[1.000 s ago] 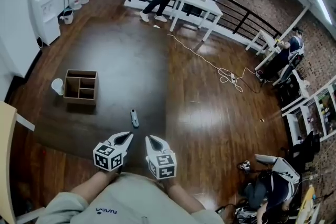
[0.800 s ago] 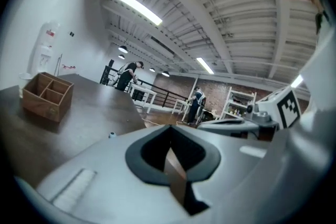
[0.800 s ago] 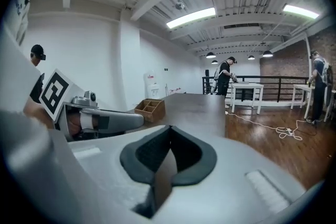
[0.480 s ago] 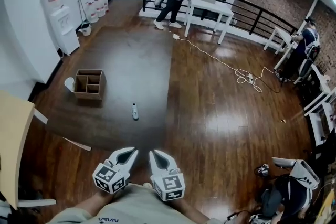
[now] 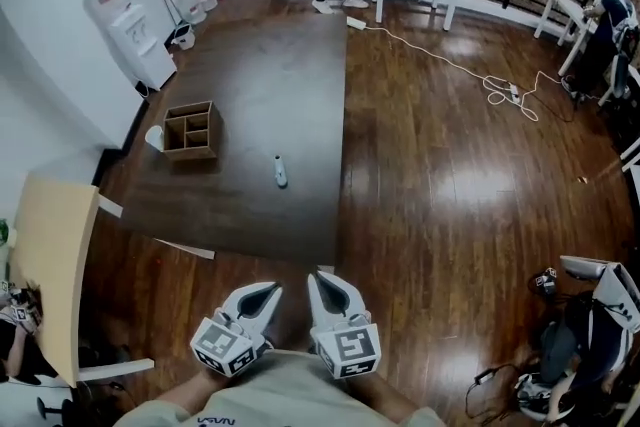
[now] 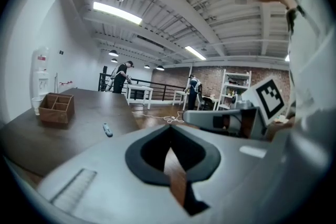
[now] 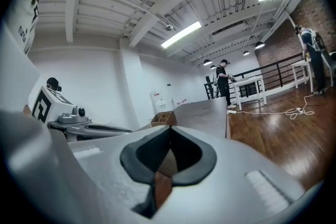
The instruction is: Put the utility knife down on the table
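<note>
Quick update, bottom of the frame first. The left gripper (image 5: 268,293) and right gripper (image 5: 320,283) sit side by side low in the middle of the head view. Both sets of fingers are pinched fully together with nothing between them, and each gripper view confirms that.

They've pulled way back compared to a second ago. Back then the fingertips were almost on the knife, and now they hang over the wooden floor (image 5: 250,265), short of the near edge of the counter (image 5: 250,75).

The utility knife (image 5: 281,171) is lying flat on the dark counter around mid-frame, well apart from both grippers, and it hasn't shifted on the surface. The wooden divider box (image 5: 190,130) is up and to the left of it.

So I'd call the put-down done. The person seems to be just backing off.
</note>
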Action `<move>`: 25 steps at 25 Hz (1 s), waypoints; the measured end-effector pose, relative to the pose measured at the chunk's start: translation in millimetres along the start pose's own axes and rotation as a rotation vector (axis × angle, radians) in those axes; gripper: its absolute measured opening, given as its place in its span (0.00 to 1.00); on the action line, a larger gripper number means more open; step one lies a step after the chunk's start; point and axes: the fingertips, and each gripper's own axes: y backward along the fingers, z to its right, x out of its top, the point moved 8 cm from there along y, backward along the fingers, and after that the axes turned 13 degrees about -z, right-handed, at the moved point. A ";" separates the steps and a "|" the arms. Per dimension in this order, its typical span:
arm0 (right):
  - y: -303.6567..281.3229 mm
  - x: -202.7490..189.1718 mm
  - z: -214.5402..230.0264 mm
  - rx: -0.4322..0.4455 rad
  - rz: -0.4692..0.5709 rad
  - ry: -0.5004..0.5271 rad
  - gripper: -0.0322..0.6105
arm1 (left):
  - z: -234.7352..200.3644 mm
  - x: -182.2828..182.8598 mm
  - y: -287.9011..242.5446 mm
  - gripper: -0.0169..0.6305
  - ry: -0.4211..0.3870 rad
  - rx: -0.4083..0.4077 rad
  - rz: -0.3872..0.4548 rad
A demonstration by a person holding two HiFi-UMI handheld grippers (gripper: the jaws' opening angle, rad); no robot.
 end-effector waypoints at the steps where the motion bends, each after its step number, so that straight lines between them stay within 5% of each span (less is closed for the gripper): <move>1: 3.0 -2.0 -1.7 0.005 -0.004 -0.004 0.05 | 2.4 -3.5 4.4 0.03 0.006 0.004 -0.007; 14: 52.5 -6.3 -71.1 -0.048 0.063 0.055 0.05 | 22.4 -20.1 65.6 0.03 0.001 -0.055 0.063; 25: 102.8 -40.9 -172.4 -0.116 0.047 0.157 0.05 | 40.7 -77.5 152.6 0.03 0.004 -0.083 0.200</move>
